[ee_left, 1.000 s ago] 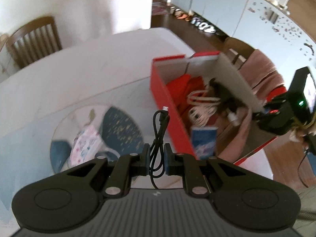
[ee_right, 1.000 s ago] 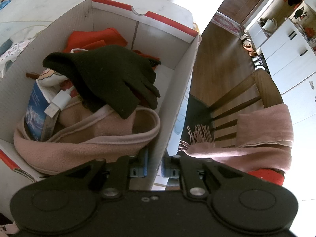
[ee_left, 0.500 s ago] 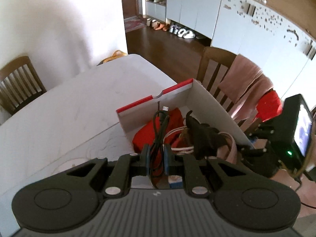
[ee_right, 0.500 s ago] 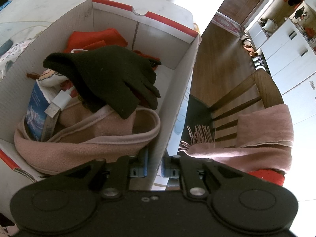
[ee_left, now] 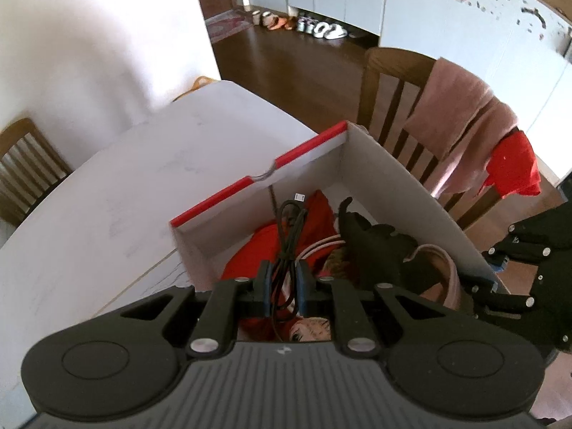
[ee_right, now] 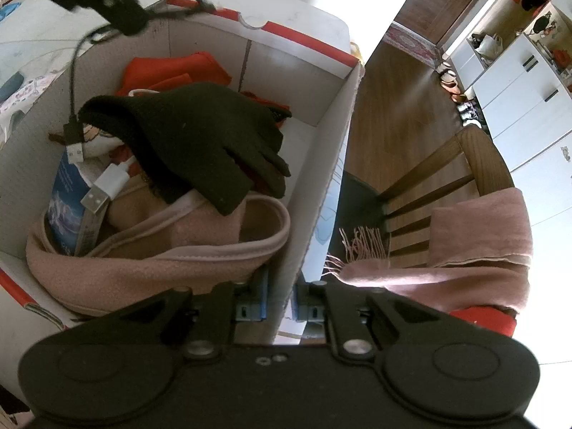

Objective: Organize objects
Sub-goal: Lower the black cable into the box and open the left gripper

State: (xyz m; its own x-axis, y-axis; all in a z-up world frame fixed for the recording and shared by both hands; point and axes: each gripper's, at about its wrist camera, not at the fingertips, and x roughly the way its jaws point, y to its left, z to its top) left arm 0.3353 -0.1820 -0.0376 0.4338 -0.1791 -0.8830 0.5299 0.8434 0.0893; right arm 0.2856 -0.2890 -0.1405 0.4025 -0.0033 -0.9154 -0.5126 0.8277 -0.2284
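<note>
Cable (ee_left: 286,250), black, thin and looped, now hangs over the open cardboard box (ee_left: 404,193); a second ago it was above the table at nine o'clock. Left gripper (ee_left: 283,286) pinches it, so release seems near. Right gripper (ee_right: 280,295) clamps the box's stiff wall. Inside: knitted black glove (ee_right: 200,143), soft pink fleece (ee_right: 150,264).
</note>
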